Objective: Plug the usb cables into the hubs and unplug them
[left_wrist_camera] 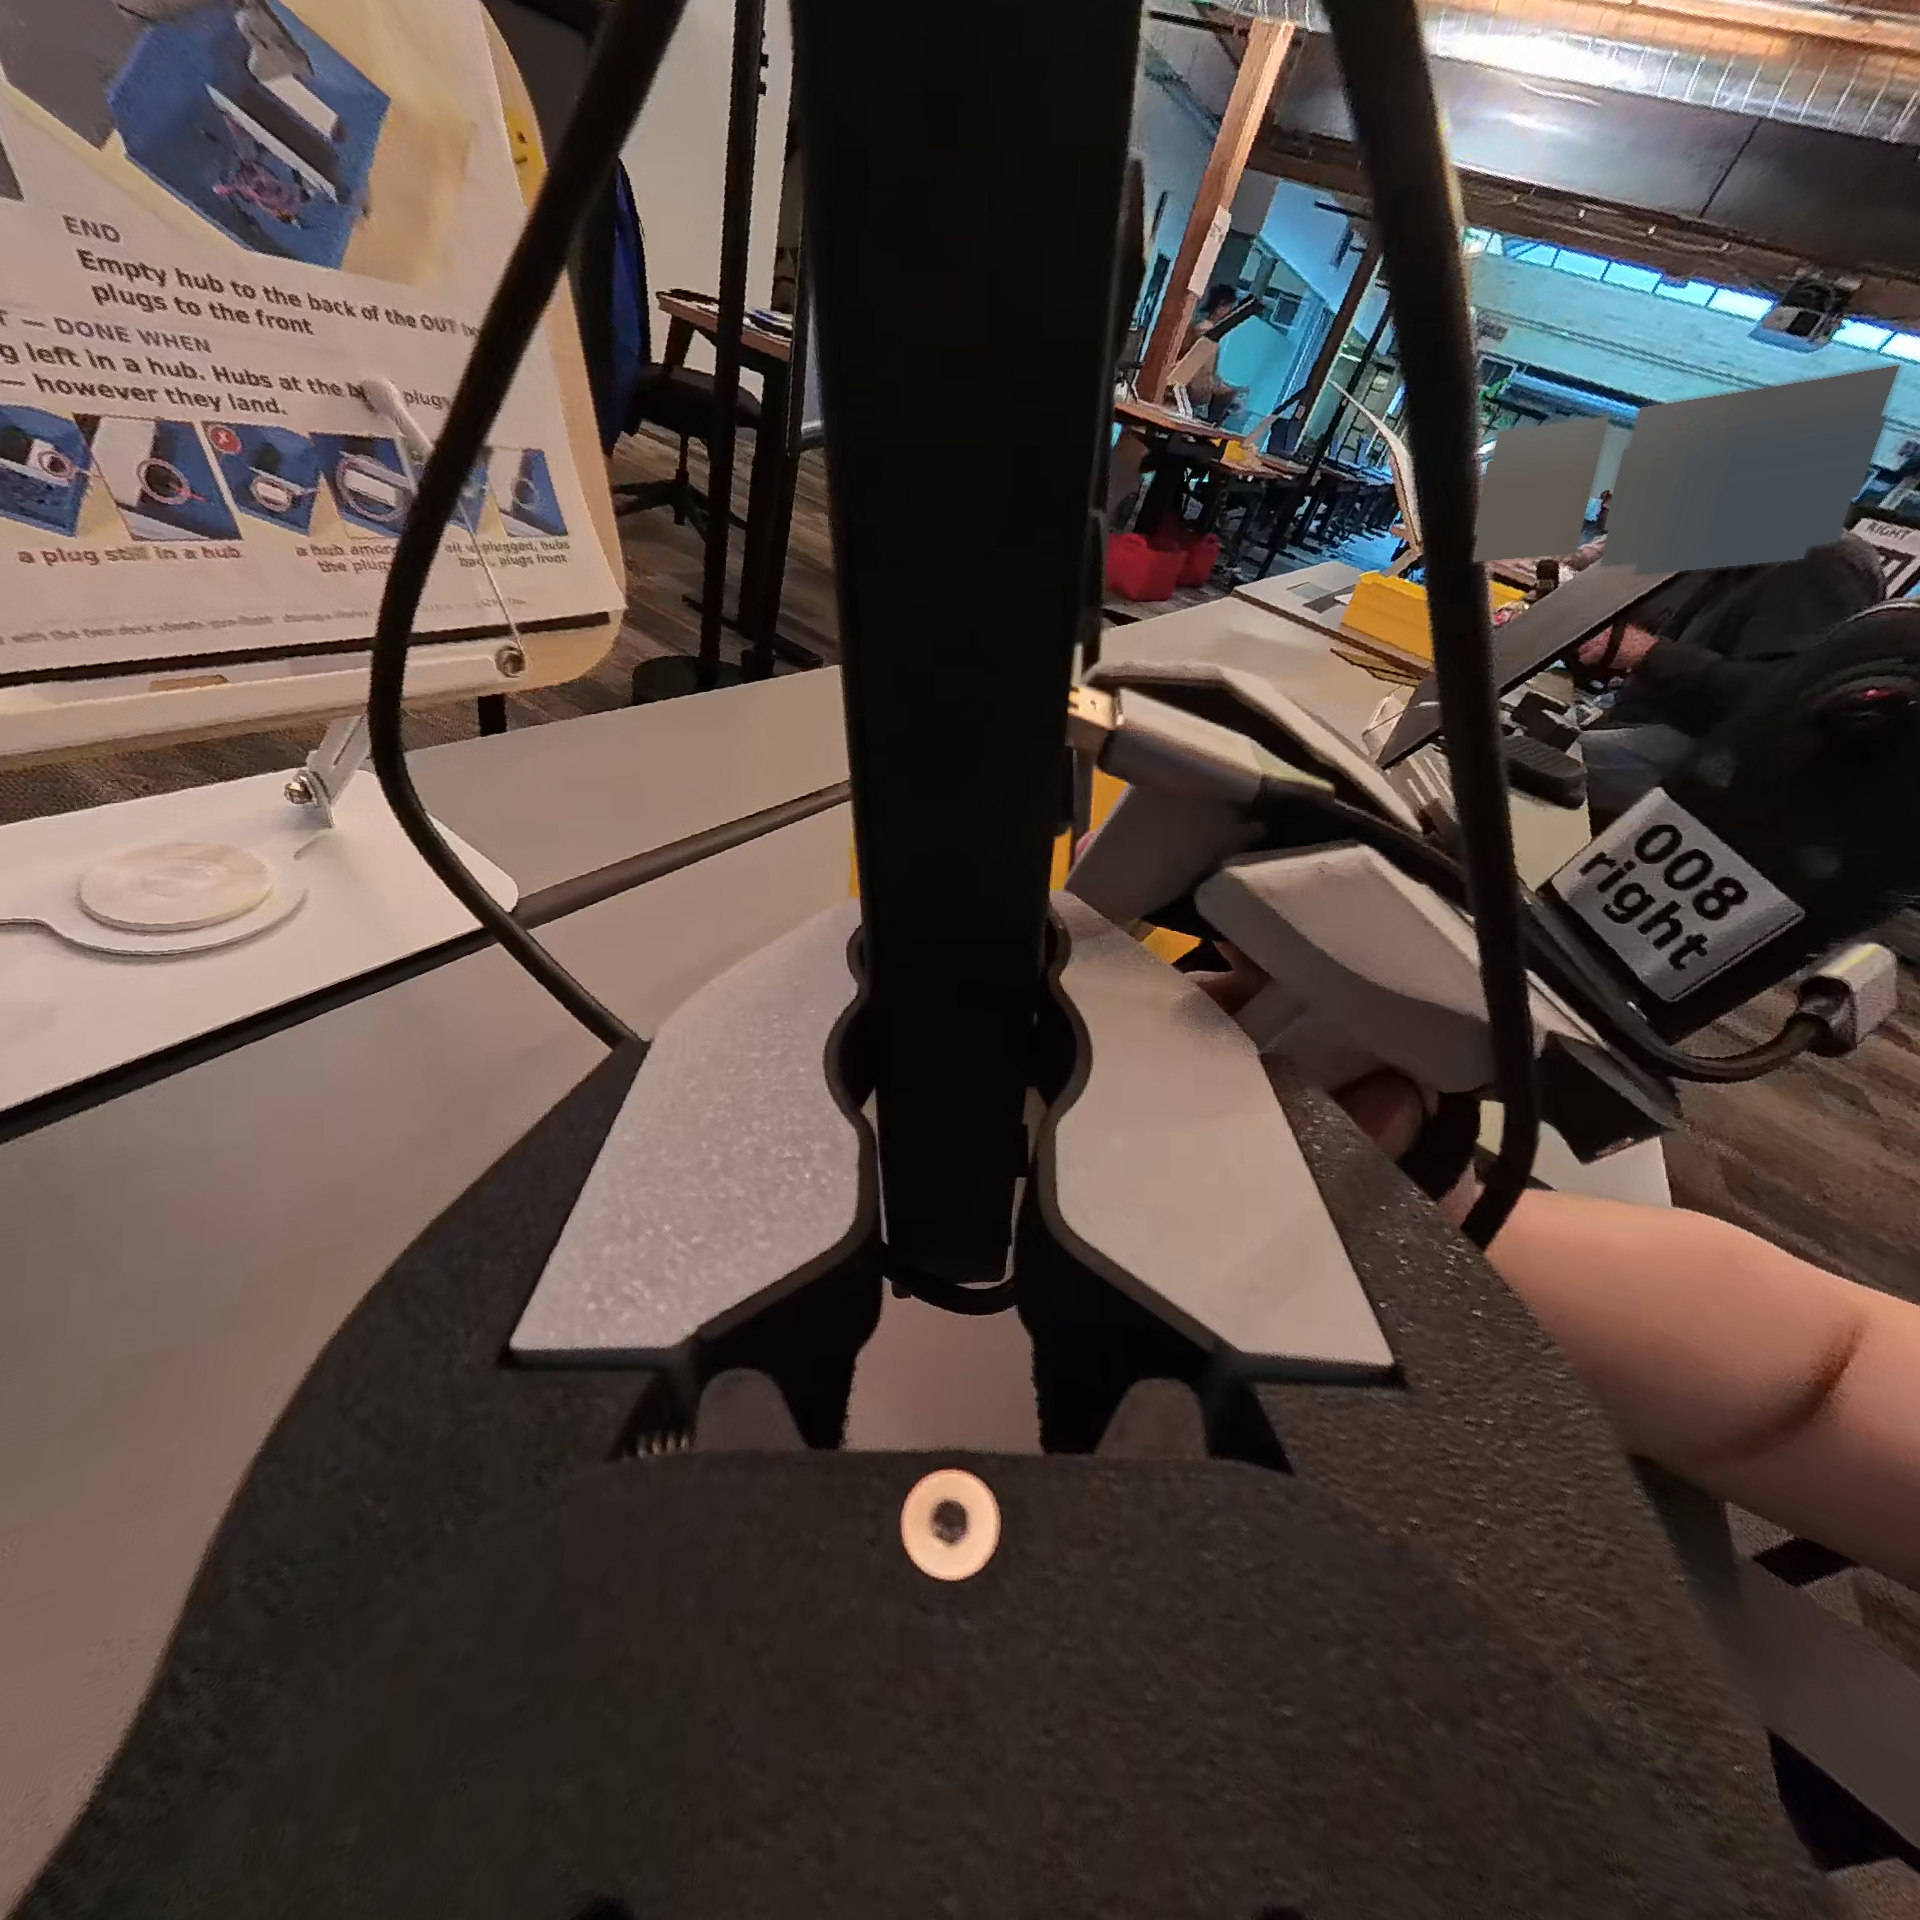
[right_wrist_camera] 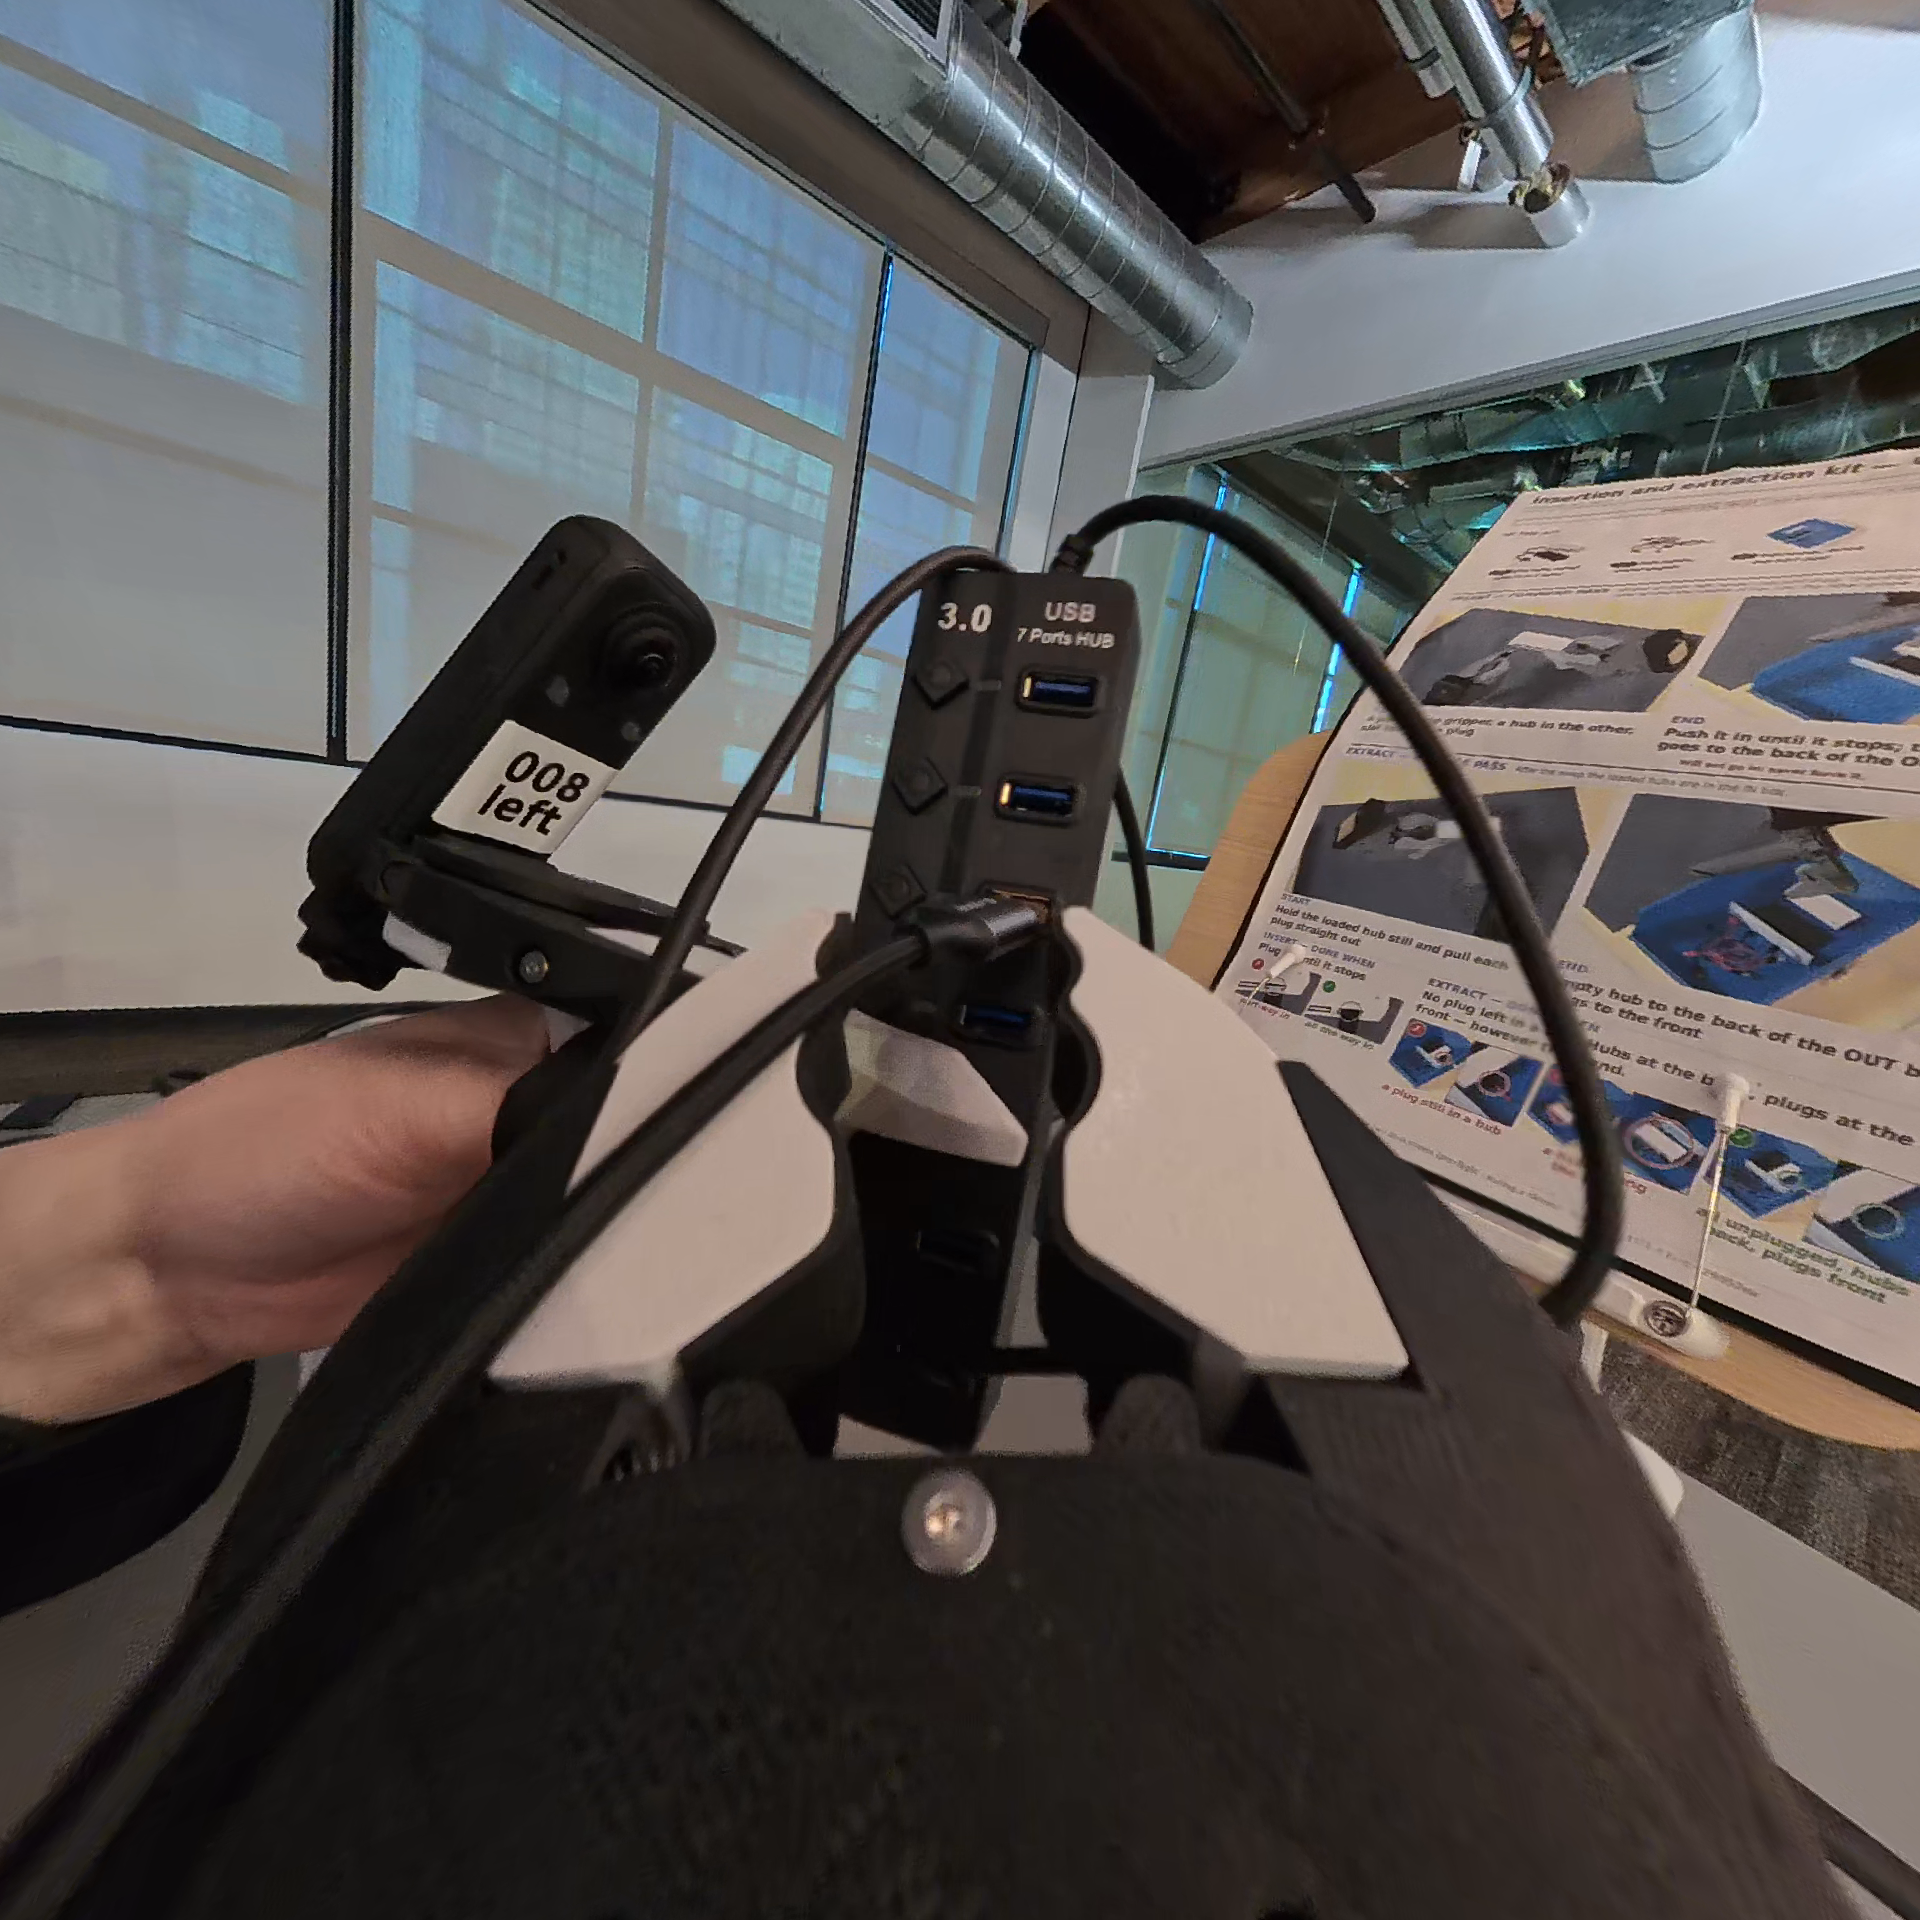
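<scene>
A black USB hub [left_wrist_camera: 966, 520] stands upright, and my left gripper [left_wrist_camera: 951, 935] is shut on its lower part. In the right wrist view the hub [right_wrist_camera: 1023, 748] shows a column of blue ports. My right gripper [right_wrist_camera: 951, 935] is shut on a dark USB plug [right_wrist_camera: 977, 925], whose tip sits at the mouth of the third port from the top. In the left wrist view the right gripper [left_wrist_camera: 1101, 769] comes in from the right with the plug [left_wrist_camera: 1164, 743], and its metal tip still shows beside the hub. Black cables [right_wrist_camera: 1507, 831] loop around the hub.
An instruction sheet on a stand [left_wrist_camera: 260, 364] is at the back left and also shows in the right wrist view [right_wrist_camera: 1662, 831]. Its white base plate [left_wrist_camera: 208, 904] lies on the grey table [left_wrist_camera: 260, 1195]. A yellow bin [left_wrist_camera: 1392, 613] sits far right. A person's forearm [left_wrist_camera: 1662, 1371] holds the right gripper. My right fingertips sit around 5 centimeters from my left ones.
</scene>
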`<state>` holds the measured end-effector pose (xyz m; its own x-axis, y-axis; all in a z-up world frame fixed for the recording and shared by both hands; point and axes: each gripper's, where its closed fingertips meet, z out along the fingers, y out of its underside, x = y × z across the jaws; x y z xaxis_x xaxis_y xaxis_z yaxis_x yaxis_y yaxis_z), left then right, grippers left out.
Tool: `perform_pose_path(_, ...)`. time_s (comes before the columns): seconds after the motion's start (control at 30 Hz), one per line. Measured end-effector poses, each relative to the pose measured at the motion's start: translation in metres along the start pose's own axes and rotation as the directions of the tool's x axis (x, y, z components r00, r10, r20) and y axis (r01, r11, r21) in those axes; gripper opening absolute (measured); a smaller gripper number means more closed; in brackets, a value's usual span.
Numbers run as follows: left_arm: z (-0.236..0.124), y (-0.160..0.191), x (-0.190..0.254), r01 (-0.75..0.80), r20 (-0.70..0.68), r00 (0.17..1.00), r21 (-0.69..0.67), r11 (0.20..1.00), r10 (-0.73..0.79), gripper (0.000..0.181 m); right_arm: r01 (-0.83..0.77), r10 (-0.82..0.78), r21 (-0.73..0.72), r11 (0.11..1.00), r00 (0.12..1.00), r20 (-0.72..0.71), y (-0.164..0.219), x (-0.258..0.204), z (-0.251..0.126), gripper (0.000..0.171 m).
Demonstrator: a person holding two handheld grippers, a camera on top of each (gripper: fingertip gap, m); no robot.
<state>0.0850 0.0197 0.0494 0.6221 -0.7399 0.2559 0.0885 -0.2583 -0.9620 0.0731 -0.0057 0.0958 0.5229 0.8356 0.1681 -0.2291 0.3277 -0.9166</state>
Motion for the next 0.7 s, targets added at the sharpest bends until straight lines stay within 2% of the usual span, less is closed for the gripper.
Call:
perform_pose_path(0.5, 0.002, 0.001, 0.000, -0.029, 0.037, 0.999, 0.013, 0.999, 0.029, 0.026, -0.017, 0.014, -0.027, 0.999, 0.994, -0.111, -0.002, 0.010, -0.002, 0.031)
perform_pose_path(0.7, 0.001, 0.002, -0.003, -0.055, 0.071, 0.996, 0.009, 0.998, 0.055, 0.026, -0.008, 0.001, -0.057, 0.998, 0.992, -0.122, 0.000, 0.008, -0.001, 0.021)
